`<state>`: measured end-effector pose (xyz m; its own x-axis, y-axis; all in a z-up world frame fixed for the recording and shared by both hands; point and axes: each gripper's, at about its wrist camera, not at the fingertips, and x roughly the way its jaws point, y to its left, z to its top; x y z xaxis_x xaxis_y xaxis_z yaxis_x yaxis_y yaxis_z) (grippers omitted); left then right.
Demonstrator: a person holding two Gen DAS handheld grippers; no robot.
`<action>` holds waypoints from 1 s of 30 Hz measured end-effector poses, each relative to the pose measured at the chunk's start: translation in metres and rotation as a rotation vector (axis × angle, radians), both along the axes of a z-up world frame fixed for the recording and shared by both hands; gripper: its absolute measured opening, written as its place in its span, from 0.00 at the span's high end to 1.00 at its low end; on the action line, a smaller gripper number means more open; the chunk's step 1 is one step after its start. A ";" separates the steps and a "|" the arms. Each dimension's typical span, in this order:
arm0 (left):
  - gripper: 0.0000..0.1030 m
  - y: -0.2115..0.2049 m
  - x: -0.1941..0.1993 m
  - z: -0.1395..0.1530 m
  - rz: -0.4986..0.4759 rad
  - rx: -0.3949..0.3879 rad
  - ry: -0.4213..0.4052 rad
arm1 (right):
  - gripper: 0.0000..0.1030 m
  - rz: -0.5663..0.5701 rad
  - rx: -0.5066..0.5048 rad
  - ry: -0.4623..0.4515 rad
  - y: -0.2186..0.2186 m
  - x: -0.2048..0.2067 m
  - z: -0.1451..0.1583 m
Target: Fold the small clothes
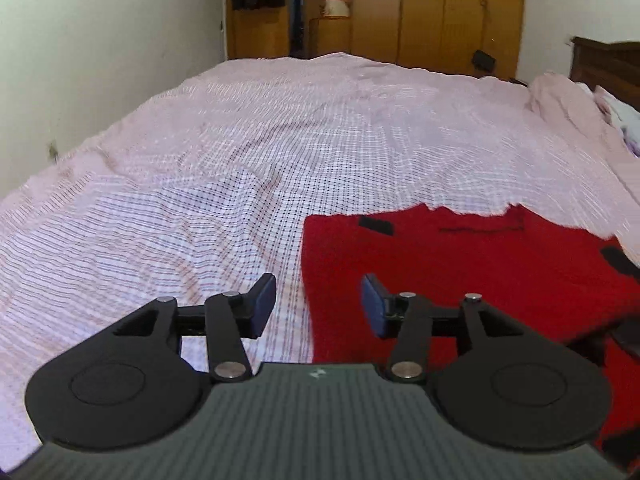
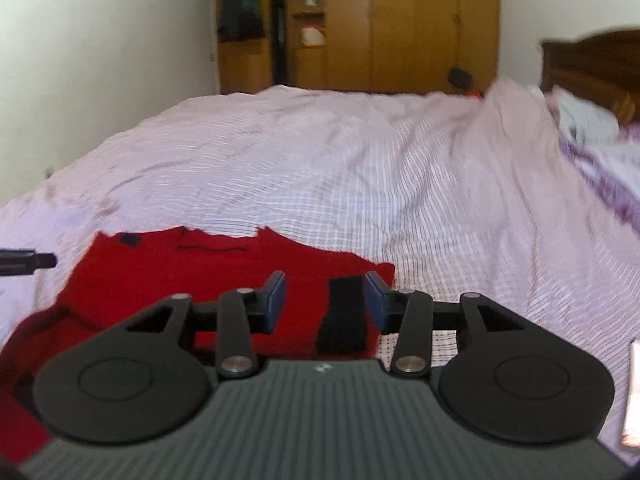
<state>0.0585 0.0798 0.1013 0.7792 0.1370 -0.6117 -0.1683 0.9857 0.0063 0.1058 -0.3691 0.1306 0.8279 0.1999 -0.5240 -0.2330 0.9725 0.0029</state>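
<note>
A red garment [image 1: 460, 264] with black patches lies flat on the pink checked bedsheet [image 1: 280, 152]. In the left wrist view my left gripper [image 1: 319, 306] is open and empty, straddling the garment's left edge. In the right wrist view the same red garment [image 2: 224, 276] lies at lower left. My right gripper [image 2: 326, 302] is open and empty over its right edge, with a black strap [image 2: 343, 316] of the garment between the fingers. The tip of the left gripper [image 2: 28, 262] shows at the left edge of the right wrist view.
A white wall [image 1: 100, 48] runs along the bed's left side. A wooden wardrobe [image 1: 420, 8] stands behind the bed. A dark headboard [image 2: 592, 64] and bunched bedding [image 2: 592, 152] lie at the right.
</note>
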 end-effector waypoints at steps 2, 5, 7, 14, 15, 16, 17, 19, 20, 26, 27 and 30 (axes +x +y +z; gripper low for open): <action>0.45 -0.003 -0.018 0.011 -0.014 0.016 0.003 | 0.56 0.031 -0.020 -0.014 0.002 -0.020 0.017; 0.42 -0.007 -0.048 0.027 -0.037 0.029 0.001 | 0.56 0.078 -0.036 -0.028 0.006 -0.050 0.039; 0.41 -0.010 -0.066 0.036 -0.060 0.036 -0.002 | 0.56 0.109 -0.042 -0.026 0.007 -0.069 0.052; 0.29 -0.026 -0.137 0.054 -0.146 0.096 -0.020 | 0.56 0.197 -0.110 -0.009 0.015 -0.131 0.074; 0.29 -0.029 -0.146 0.052 -0.153 0.104 -0.018 | 0.56 0.208 -0.116 0.003 0.017 -0.137 0.071; 0.29 -0.033 -0.155 0.049 -0.159 0.108 -0.010 | 0.56 0.217 -0.122 0.015 0.020 -0.142 0.065; 0.29 -0.036 -0.163 0.044 -0.168 0.104 0.003 | 0.56 0.223 -0.127 0.028 0.023 -0.148 0.056; 0.29 -0.041 -0.176 0.034 -0.192 0.075 0.029 | 0.55 0.228 -0.131 0.054 0.030 -0.157 0.039; 0.29 -0.043 -0.182 0.028 -0.200 0.060 0.042 | 0.55 0.226 -0.132 0.070 0.034 -0.162 0.027; 0.28 -0.062 -0.208 -0.015 -0.243 0.018 0.136 | 0.34 0.257 -0.175 0.106 0.061 -0.190 -0.028; 0.28 -0.065 -0.207 -0.023 -0.247 0.016 0.155 | 0.34 0.278 -0.195 0.124 0.065 -0.192 -0.036; 0.28 -0.067 -0.208 -0.038 -0.252 0.011 0.194 | 0.34 0.332 -0.254 0.171 0.077 -0.196 -0.054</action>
